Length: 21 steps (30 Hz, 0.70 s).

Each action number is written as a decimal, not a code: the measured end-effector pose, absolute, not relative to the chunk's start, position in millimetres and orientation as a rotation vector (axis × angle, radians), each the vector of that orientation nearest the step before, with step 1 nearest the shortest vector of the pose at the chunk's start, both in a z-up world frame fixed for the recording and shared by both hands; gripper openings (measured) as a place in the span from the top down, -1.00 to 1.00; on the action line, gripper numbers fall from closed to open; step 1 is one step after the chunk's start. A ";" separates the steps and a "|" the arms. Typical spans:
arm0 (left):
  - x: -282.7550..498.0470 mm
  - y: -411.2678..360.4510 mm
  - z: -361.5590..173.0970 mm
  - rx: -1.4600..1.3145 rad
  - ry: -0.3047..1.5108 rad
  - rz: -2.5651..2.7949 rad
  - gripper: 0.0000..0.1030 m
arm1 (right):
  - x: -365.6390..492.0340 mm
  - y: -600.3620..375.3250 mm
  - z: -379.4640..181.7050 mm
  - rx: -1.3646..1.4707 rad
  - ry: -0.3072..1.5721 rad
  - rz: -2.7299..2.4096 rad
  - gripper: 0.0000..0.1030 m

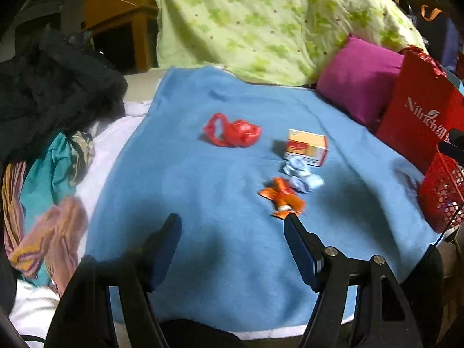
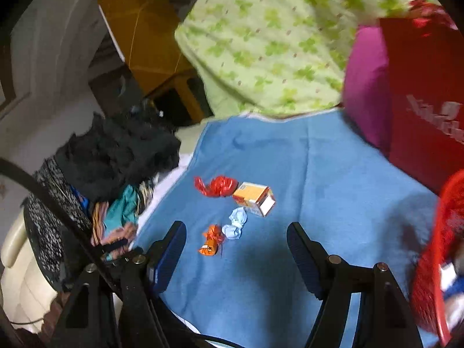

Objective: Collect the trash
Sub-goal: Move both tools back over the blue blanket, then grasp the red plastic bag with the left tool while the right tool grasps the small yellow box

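Four pieces of trash lie on the blue blanket [image 1: 203,191]. The orange wrapper [image 1: 282,200] is nearest; in the left wrist view it sits just beyond the tip of that gripper's right-hand finger, outside the gap. A crumpled pale blue paper [image 1: 301,175] touches the wrapper on its far right side. The small orange and white box [image 1: 307,148] stands just beyond the paper. The red plastic bag scrap [image 1: 232,133] lies to the left of the box, apart from it in this view.

The left gripper [image 1: 232,223] hangs over the blanket with its fingers spread wide and nothing between them. The right gripper [image 2: 236,232] is likewise spread and holds nothing; in its view the wrapper [image 2: 213,242] and the paper [image 2: 236,226] fall between its fingertips, further off.

The right wrist view shows the bag scrap [image 2: 216,185] touching the box [image 2: 255,198]. Its right edge holds the red mesh basket [image 2: 435,261] large, with items inside too blurred to identify; the left wrist view shows only part of it [image 1: 440,191]. The left wrist view gives lettering on the red paper bag [image 1: 417,116], to the right of a magenta cushion [image 1: 359,78].

A green floral quilt [image 1: 275,20] rises at the far side. Piled clothes [image 1: 49,121] lie to the left.
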State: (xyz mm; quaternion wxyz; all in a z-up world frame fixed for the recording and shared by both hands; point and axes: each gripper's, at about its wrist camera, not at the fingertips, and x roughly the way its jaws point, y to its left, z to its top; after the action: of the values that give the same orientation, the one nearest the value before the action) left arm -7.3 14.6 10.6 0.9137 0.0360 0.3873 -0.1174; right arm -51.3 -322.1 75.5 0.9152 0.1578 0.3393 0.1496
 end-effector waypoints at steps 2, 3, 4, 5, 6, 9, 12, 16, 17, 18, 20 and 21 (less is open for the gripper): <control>7.1 18.8 9.5 0.090 0.803 -0.238 -0.42 | -29.6 -315.6 66.8 0.304 0.737 0.315 -0.46; 18.0 20.4 8.8 0.101 0.806 -0.241 -0.42 | -15.3 -311.4 61.0 0.287 0.762 0.318 -0.46; 24.7 20.8 8.8 0.111 0.807 -0.241 -0.42 | -6.0 -308.7 57.6 0.272 0.778 0.318 -0.46; 38.1 20.9 8.4 0.130 0.804 -0.237 -0.42 | 9.5 -303.3 51.4 0.244 0.801 0.324 -0.46; 46.3 20.5 8.3 0.140 0.802 -0.238 -0.42 | 20.4 -299.2 47.0 0.223 0.817 0.332 -0.46; 83.8 17.0 8.6 0.164 0.811 -0.252 -0.42 | 51.3 -285.3 36.2 0.151 0.854 0.355 -0.46; 118.1 8.6 10.2 0.173 0.815 -0.295 -0.43 | 81.1 -269.7 24.7 0.055 0.883 0.389 -0.46; 160.0 -14.5 7.1 0.220 0.822 -0.350 -0.46 | 119.6 -257.0 8.0 -0.034 0.914 0.422 -0.46; 168.3 -20.4 4.8 0.234 0.828 -0.366 -0.49 | 128.6 -255.4 3.5 -0.055 0.923 0.428 -0.46; 178.7 -28.2 0.9 0.253 0.838 -0.387 -0.55 | 138.5 -254.2 -1.6 -0.073 0.933 0.438 -0.46; 196.8 -41.3 -7.8 0.283 0.855 -0.407 -0.55 | 153.6 -251.9 -10.0 -0.101 0.949 0.460 -0.46; 207.0 -48.5 -12.9 0.302 0.863 -0.416 -0.55 | 160.8 -249.7 -14.4 -0.123 0.957 0.472 -0.46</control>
State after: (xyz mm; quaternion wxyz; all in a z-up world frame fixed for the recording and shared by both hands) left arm 207.0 -48.6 -12.9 0.8764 0.1447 0.4137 -0.1994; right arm 160.8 -249.7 -14.4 0.8591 -0.0588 0.4559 0.2249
